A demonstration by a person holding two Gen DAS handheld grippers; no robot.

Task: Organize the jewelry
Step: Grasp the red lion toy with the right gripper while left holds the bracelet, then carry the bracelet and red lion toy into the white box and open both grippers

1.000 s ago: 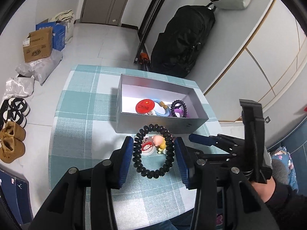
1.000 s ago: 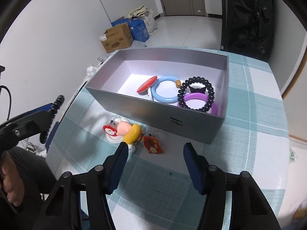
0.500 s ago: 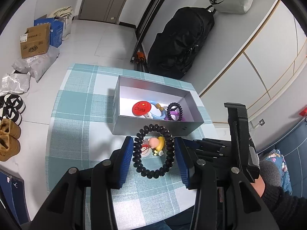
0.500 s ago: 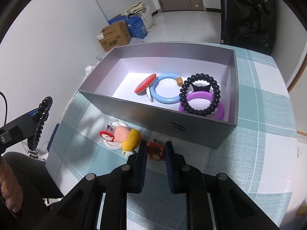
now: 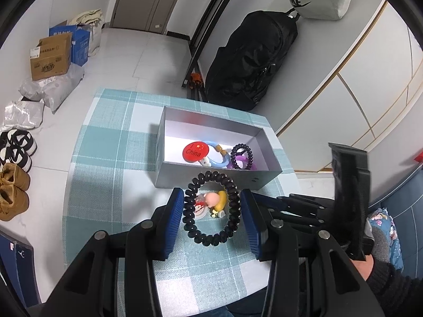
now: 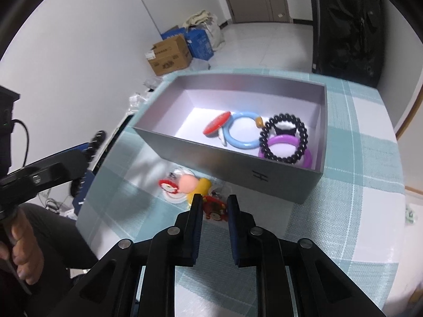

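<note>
- The right gripper (image 6: 214,206) has just been closing and now stands narrow, its two blue pads clamped on a small red charm (image 6: 215,208) at the tips.
- That charm sits low over the checked tablecloth (image 6: 343,211), just in front of the grey box (image 6: 285,185); whether it has lifted clear of the cloth I cannot tell.
- Just beside it on the cloth lie a pink-and-yellow figure charm (image 6: 194,185) and a red-and-white badge (image 6: 169,186), not yet picked up.
- The left gripper (image 5: 211,211) holds a black coil bracelet (image 5: 211,208) pinched edgewise between its pads, hanging above the cloth on the near side of the box.
- Inside the box already lie a red round badge (image 5: 195,152), a blue bangle (image 6: 242,132), a black bead bracelet (image 6: 286,138) and a purple bangle (image 6: 288,150).
- Step in hand, as I judge it: the pick of the red charm is made, and the carry to the box comes next.
- The next move calls for raising the charm above the near wall, bringing it over the bare floor at the left of the box, then letting go.
- The grip is on a thin, small thing, so a slow lift seems wise.
</note>
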